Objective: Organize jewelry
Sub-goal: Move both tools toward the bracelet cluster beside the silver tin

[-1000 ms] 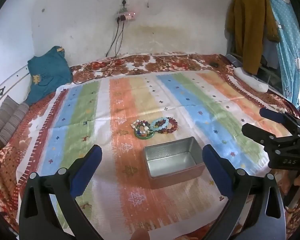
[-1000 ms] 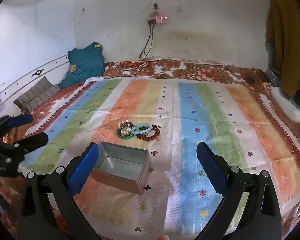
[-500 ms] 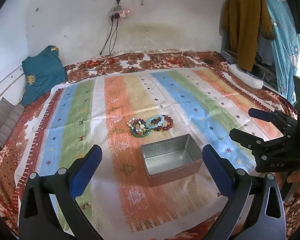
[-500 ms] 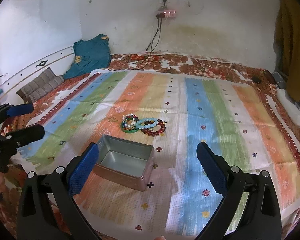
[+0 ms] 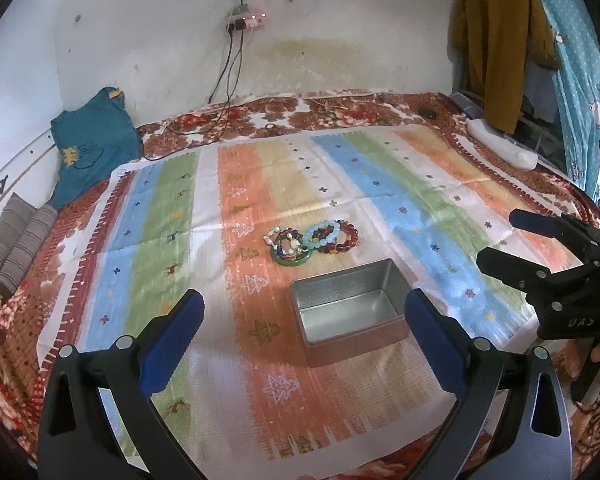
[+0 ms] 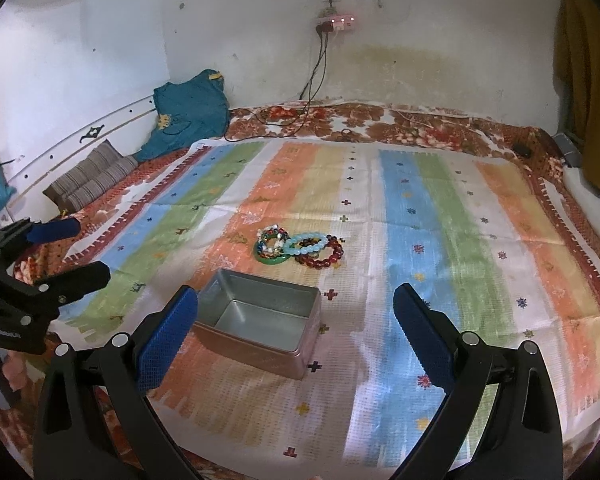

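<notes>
An empty metal tin point(image 5: 350, 306) point(image 6: 260, 322) sits on the striped cloth. Just beyond it lies a cluster of bead bracelets point(image 5: 312, 239) point(image 6: 300, 247): a green bangle with mixed beads, a pale blue strand and a dark red strand, overlapping. My left gripper point(image 5: 304, 328) hangs open above the near edge of the cloth, with the tin between its blue pads. My right gripper point(image 6: 296, 328) is open too, with the tin near its left pad. Each gripper shows at the edge of the other's view: the right gripper point(image 5: 548, 252), the left gripper point(image 6: 56, 248). Nothing is held.
The striped cloth point(image 5: 400, 184) covers a floral bedspread point(image 5: 340, 110). A teal garment point(image 5: 92, 140) and a striped cushion point(image 5: 16, 240) lie at the left. Cables hang from a wall socket point(image 5: 246, 22). Clothes point(image 5: 500, 40) hang at the right, above a white object point(image 5: 504, 146).
Both grippers have shifted a little, so the tin and bracelets sit slightly nearer the middle of each view. Both stay open; nothing on the cloth has moved.
</notes>
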Demonstrator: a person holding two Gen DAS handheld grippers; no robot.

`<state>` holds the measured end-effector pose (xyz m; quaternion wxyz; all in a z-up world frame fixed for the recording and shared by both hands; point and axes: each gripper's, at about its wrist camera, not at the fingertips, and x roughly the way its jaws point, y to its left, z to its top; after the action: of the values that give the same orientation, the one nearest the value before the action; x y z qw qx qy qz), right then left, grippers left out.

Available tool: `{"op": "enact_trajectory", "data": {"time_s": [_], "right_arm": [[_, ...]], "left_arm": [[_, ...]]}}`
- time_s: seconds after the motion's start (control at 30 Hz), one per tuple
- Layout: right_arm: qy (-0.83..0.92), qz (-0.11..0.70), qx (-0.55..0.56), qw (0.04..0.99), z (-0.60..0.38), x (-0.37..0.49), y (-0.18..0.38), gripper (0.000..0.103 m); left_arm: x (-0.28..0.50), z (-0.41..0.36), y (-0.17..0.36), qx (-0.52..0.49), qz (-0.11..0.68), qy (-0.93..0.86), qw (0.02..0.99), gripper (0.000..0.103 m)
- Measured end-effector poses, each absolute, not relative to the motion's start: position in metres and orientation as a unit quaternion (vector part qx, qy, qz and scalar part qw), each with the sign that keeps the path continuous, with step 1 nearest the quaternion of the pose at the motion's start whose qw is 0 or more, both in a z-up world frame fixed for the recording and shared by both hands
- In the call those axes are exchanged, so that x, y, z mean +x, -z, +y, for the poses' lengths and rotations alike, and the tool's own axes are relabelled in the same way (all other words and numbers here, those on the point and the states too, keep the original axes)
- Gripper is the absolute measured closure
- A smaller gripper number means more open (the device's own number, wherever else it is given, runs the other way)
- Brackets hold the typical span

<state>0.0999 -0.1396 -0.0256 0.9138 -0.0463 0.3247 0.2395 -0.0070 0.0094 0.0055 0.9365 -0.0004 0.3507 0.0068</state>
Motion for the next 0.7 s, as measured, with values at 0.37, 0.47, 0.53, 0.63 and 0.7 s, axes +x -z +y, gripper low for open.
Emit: {"op": "enact_trajectory", "data": {"time_s": [0.37, 0.47, 0.53, 0.63, 0.7], "right_arm": [[-0.23, 0.344, -0.038, 0.91, -0.141, 0.107, 0.031, 0.004], [-0.23, 0.346, -0.038, 0.909, -0.14, 0.108, 0.031, 0.004], [-0.23, 0.348, -0.039, 0.908, -0.14, 0.109, 0.031, 0.004], [-0.223, 0.353, -0.045, 0.908, -0.139, 0.116, 0.031, 0.004], [-0.215, 0.349, -0.049, 0.911, -0.138, 0.12, 0.029, 0.004]], "left_arm": [[-0.006, 0.017, -0.002, -0.017, 0.357, -0.025, 0.934, 0.005], [-0.005, 0.017, 0.0, -0.018, 0.362, -0.023, 0.932, 0.005], [-0.002, 0.019, 0.0, -0.019, 0.365, -0.025, 0.93, 0.005], [0.001, 0.022, 0.001, -0.023, 0.371, -0.032, 0.928, 0.005], [0.003, 0.025, 0.001, -0.028, 0.373, -0.031, 0.927, 0.005]]}}
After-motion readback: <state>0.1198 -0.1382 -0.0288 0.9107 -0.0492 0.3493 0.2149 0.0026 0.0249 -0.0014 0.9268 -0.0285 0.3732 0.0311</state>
